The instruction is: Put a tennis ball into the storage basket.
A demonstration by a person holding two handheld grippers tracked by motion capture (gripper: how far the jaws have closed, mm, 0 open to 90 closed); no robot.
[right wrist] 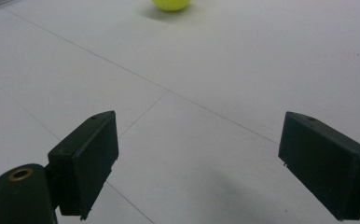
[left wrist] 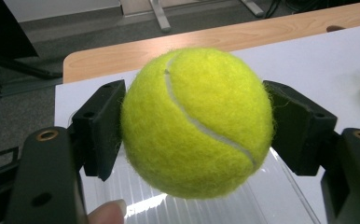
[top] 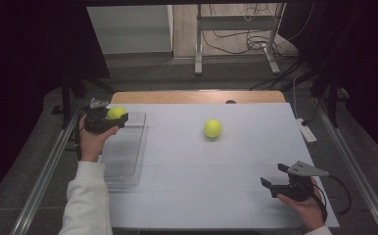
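Tennis ball (left wrist: 197, 122) sits clamped in the left gripper (top: 99, 119) directly above the clear tray (top: 123, 161), right gripper (top: 281, 182) wide and empty

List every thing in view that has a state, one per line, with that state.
Left gripper: shut on a tennis ball, held above the clear tray.
Held tennis ball: clamped between both jaws, off the table.
Second tennis ball: loose on the white table, touched by nothing.
Right gripper: open, jaws wide apart, holding nothing.
Clear tray: flat at the table's left edge, seemingly nothing inside it.
White table: flat.
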